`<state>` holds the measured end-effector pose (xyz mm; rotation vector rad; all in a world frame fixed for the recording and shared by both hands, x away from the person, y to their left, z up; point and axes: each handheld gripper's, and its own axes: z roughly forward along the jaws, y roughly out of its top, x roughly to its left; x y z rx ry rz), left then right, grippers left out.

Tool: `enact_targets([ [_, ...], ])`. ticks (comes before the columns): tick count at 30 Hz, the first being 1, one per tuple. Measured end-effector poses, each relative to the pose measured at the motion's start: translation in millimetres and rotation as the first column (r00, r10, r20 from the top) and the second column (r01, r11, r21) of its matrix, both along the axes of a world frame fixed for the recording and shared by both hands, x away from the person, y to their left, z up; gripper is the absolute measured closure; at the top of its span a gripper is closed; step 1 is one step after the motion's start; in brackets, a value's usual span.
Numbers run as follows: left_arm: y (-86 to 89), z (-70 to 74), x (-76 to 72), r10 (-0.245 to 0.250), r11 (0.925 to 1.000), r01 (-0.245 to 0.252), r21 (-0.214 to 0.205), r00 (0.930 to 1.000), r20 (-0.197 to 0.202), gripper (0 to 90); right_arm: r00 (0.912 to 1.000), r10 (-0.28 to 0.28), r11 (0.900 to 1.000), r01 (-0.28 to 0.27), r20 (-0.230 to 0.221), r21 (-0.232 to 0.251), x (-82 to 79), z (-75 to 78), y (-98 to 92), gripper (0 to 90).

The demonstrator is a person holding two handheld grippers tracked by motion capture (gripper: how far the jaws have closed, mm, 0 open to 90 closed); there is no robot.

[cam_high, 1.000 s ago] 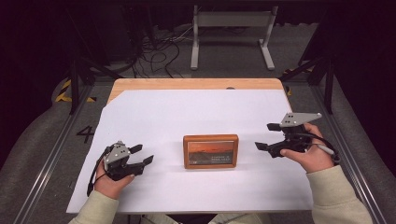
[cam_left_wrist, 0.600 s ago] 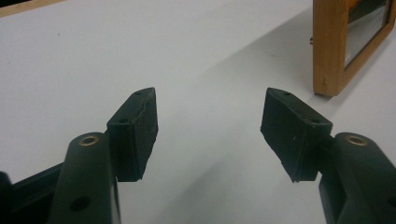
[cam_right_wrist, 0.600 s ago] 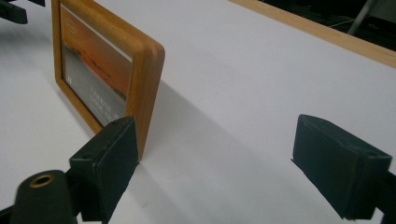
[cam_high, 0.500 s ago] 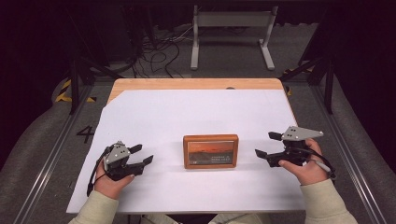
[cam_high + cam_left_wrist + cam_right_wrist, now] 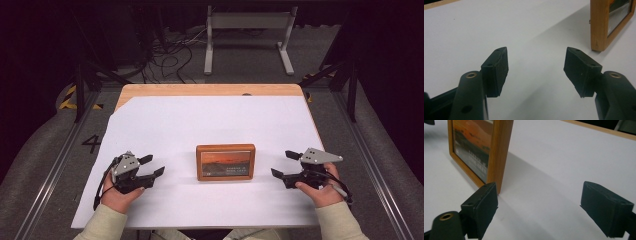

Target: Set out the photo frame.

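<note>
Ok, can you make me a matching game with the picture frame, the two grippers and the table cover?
Things:
1. picture frame
2. left gripper
3. right gripper
4. paper sheet

Matches:
A. white, spread over the table
B. open, on the frame's left in the high view
C. wooden, standing in the middle
D. open, with a grey plate on top

Pairs: 1-C, 2-B, 3-D, 4-A

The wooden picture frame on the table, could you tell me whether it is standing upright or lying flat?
Upright. The picture frame stands on its lower edge on the white table, its picture facing the person; both gripper views show its side rising from the surface.
</note>
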<state>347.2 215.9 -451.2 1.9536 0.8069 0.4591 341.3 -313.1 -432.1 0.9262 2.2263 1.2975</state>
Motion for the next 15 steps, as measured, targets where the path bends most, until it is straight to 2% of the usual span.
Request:
enact_targets([
  [2,-0.4,-0.1,0.1,-0.003,1.0,0.003,0.001,1.0,0.001,36.5,1.0,-0.003,1.0,0.003,0.002,-0.006,-0.2,-3.4,-0.1,15.0],
  [3,-0.9,-0.4,-0.1,-0.003,1.0,0.003,-0.003,1.0,-0.002,36.5,0.9996,-0.029,0.9994,0.029,0.001,-0.021,-0.5,-9.3,-0.1,15.6],
  [6,-1.0,-0.7,0.4,-0.003,1.0,0.003,0.009,1.0,-0.006,36.5,0.9989,-0.046,0.9983,0.046,-0.011,-0.036,1.3,-15.5,0.4,15.8],
  [15,-4.1,-2.1,2.2,-0.012,0.9999,0.013,0.007,0.9998,-0.015,36.5,0.9984,-0.056,0.997,0.056,-0.007,-0.053,3.0,-18.7,0.4,15.7],
])
